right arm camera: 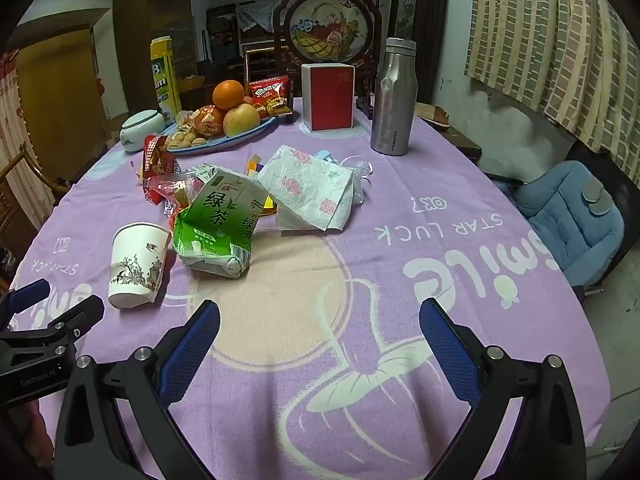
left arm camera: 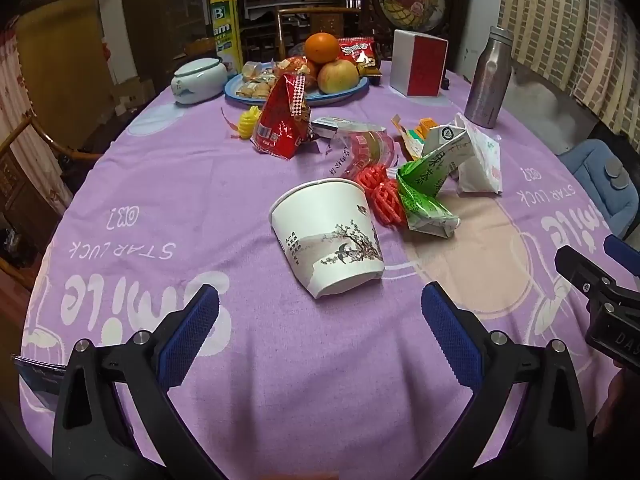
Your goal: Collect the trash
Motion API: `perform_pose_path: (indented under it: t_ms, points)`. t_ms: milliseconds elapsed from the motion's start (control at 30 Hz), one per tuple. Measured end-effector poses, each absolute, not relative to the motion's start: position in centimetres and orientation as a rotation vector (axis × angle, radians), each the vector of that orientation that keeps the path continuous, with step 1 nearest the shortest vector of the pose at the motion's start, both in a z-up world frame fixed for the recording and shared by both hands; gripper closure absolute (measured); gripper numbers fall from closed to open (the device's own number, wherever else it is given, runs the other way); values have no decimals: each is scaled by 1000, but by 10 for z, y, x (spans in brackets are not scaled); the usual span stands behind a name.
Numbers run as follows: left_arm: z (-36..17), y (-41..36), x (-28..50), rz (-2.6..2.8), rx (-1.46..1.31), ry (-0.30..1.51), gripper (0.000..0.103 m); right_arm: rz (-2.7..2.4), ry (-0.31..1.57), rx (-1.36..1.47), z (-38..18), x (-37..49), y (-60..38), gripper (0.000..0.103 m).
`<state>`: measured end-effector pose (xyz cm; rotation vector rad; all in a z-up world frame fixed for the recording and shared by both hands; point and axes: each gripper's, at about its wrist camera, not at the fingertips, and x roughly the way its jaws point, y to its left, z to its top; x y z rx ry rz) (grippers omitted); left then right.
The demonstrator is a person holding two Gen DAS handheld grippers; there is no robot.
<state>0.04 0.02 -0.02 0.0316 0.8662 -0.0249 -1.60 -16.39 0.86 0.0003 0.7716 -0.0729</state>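
Trash lies in the middle of a purple tablecloth (left arm camera: 200, 200) (right arm camera: 420, 184). A white paper cup (left arm camera: 328, 236) (right arm camera: 136, 264) printed with ink branches lies on its side. Beside it sit a crushed green tea carton (left arm camera: 424, 184) (right arm camera: 216, 224), a flowered tissue (left arm camera: 480, 160) (right arm camera: 312, 188), a red snack bag (left arm camera: 284, 120) (right arm camera: 158, 158), red netting (left arm camera: 380, 196) and clear wrappers (left arm camera: 360, 148). My left gripper (left arm camera: 320, 312) (right arm camera: 52, 300) is open just short of the cup, nothing between its fingers. My right gripper (right arm camera: 320, 320) (left arm camera: 600, 264) is open over bare cloth, short of the carton.
At the back stand a blue plate (left arm camera: 240, 94) (right arm camera: 240, 138) of fruit and snacks, a pale lidded jar (left arm camera: 198, 80) (right arm camera: 142, 124), a red-and-white box (left arm camera: 418, 62) (right arm camera: 328, 96), a steel bottle (left arm camera: 488, 76) (right arm camera: 392, 100) and a yellow carton (left arm camera: 226, 24). A blue-cushioned chair (right arm camera: 568, 216) stands right of the table.
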Motion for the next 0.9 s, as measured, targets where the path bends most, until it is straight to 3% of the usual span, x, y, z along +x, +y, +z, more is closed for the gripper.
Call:
perform_pose_path:
  t_ms: [900]
  points:
    - [5,-4,-4,-24,53,847,6,-72,773,13,6,-14,-164,5]
